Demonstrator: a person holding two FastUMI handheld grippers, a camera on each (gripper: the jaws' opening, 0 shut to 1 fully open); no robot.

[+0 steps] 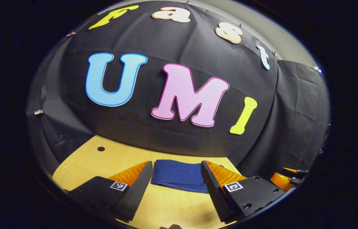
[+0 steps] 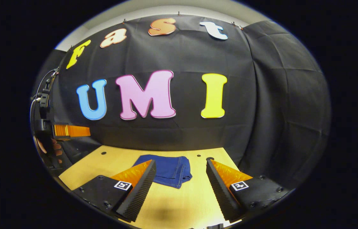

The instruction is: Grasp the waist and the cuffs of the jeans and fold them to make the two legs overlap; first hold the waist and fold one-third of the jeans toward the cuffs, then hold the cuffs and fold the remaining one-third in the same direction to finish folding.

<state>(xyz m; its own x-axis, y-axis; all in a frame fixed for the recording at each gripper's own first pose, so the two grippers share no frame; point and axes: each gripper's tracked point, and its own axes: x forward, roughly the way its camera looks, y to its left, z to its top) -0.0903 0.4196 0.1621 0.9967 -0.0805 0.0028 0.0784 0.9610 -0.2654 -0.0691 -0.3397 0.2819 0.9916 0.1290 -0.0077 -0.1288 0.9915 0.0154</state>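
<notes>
Left gripper (image 1: 176, 178) agape | right gripper (image 2: 181, 176) agape | jeans (image 1: 179, 175) folded, mid-table (image 1: 102, 159)

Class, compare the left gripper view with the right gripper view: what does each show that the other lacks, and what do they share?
Left gripper view alone: the right hand-held gripper at the right edge.

Right gripper view alone: the left hand-held gripper at the left edge with fingers of the hand holding it, and the jeans' rounded, bunched right end.

Both: folded blue jeans lying on the wooden table, framed by each view's own open fingers, with nothing gripped.
</notes>
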